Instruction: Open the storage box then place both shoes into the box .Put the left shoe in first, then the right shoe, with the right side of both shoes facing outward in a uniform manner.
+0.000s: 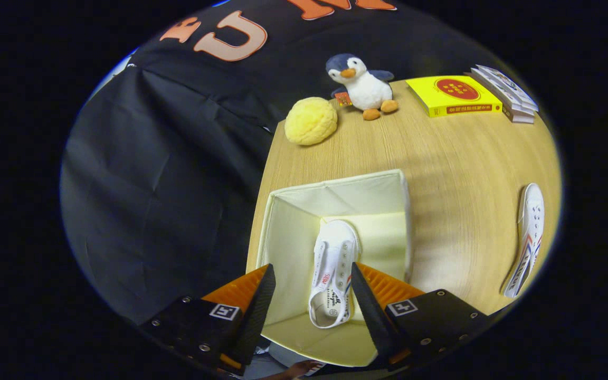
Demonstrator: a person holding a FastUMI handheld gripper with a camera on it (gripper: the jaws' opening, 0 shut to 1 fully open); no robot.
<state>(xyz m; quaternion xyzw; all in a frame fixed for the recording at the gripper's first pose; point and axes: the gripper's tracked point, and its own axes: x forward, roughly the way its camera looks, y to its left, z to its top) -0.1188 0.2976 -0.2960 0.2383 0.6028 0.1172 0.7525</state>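
A cream fabric storage box [291, 232] stands open on the wooden table [457, 174], right under my gripper [312, 268]. One white canvas shoe [333, 264] with red and blue stripes lies inside the box, toe pointing away from me. It shows between my two fingers, close to the right one and well apart from the left one. The fingers are spread wide and the gripper is open, hovering above the box's near side. The second white shoe [528, 237] lies on the table far off to the right of the box.
Beyond the box sit a yellow bun-shaped plush [311, 120], a penguin plush [362, 84], a yellow book [452, 95] and a small stack of white books [507, 95]. The table's left edge runs along the box. A person's hand [296, 369] shows below the fingers.
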